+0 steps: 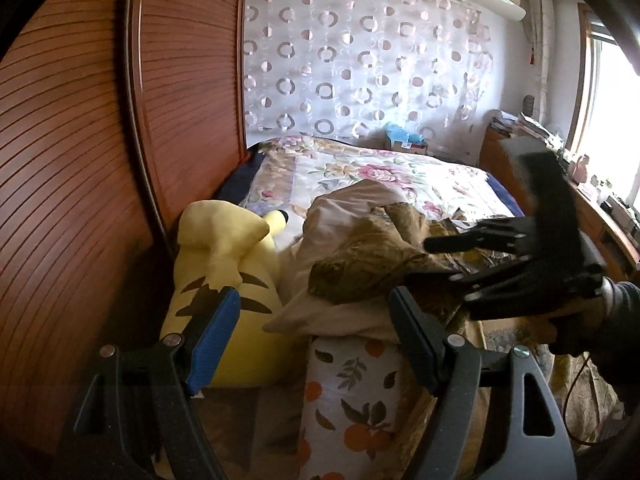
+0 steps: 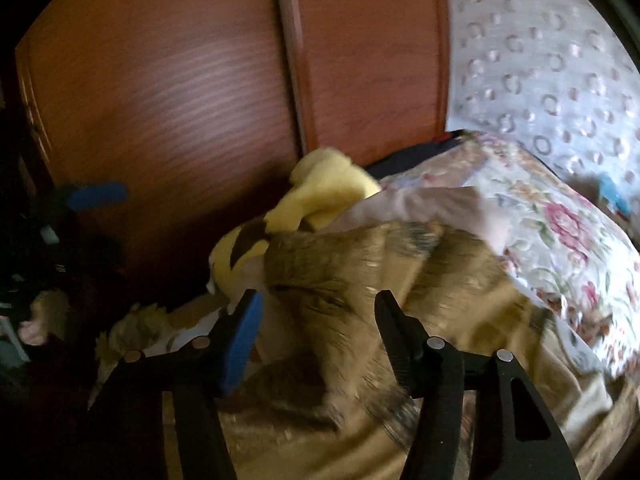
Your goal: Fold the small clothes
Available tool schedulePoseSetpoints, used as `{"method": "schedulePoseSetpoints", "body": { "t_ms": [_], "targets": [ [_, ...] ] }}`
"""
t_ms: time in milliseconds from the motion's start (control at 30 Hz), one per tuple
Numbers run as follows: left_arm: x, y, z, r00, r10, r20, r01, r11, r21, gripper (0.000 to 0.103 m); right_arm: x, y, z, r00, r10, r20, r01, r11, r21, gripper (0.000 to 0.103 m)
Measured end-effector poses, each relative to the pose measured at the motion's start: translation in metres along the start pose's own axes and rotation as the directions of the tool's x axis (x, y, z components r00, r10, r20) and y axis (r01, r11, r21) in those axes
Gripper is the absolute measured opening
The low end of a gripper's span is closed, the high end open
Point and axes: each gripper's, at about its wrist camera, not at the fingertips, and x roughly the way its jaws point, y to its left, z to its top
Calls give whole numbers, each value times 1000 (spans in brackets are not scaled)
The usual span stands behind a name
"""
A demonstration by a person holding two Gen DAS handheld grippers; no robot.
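Observation:
An olive-brown patterned cloth [image 1: 368,256] lies crumpled on a pale pink cloth [image 1: 340,208] on the bed; it also shows blurred in the right wrist view [image 2: 360,280]. My left gripper [image 1: 312,300] is open and empty, held above the bedding near a yellow plush toy [image 1: 224,256]. My right gripper [image 2: 316,300] is open over the olive cloth, not holding it. In the left wrist view the right gripper [image 1: 440,260] reaches in from the right, over the olive cloth.
A floral quilt [image 1: 360,168] covers the bed. A pillow with an orange fruit print [image 1: 348,400] lies below the left gripper. A brown slatted wardrobe [image 1: 80,140] stands at the left. A curtain with ring patterns [image 1: 360,48] hangs behind. A cluttered shelf [image 1: 600,200] runs under the window.

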Motion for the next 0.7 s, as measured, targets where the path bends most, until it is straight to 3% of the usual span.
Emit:
{"method": "schedulePoseSetpoints", "body": {
  "t_ms": [100, 167, 233, 367, 433, 500, 567, 700],
  "targets": [
    [1, 2, -2, 1000, 1, -6, -1, 1000, 6, 77, 25, -2, 1, 998, -53, -46, 51, 998, -45, 38],
    [2, 3, -3, 1000, 2, -7, -2, 1000, 7, 77, 29, -8, 1, 998, -60, -31, 58, 997, -49, 17],
    [3, 3, -3, 1000, 0, -8, 0, 1000, 5, 77, 24, -14, 2, 995, -97, 4, 97, 995, -28, 12],
    [7, -2, -3, 1000, -13, -12, 13, 1000, 4, 77, -1, -37, -10, 989, -127, 76, 120, 988, 94, 12],
    [8, -6, -3, 1000, -23, -13, 23, 1000, 15, 77, -12, -53, -20, 978, -188, 94, 174, 974, 143, 12],
    [10, -12, -3, 999, -34, -15, 35, 999, 27, 77, -20, -66, -34, 972, -221, 85, 202, 961, 187, 12],
    [13, -17, -2, 999, -46, -16, 46, 998, 34, 77, -23, -75, -50, 968, -243, 54, 226, 948, 222, 27],
    [20, -25, -1, 998, -66, -25, 67, 997, 43, 77, -29, -80, -67, 958, -284, 32, 266, 928, 259, 28]
  ]
}}
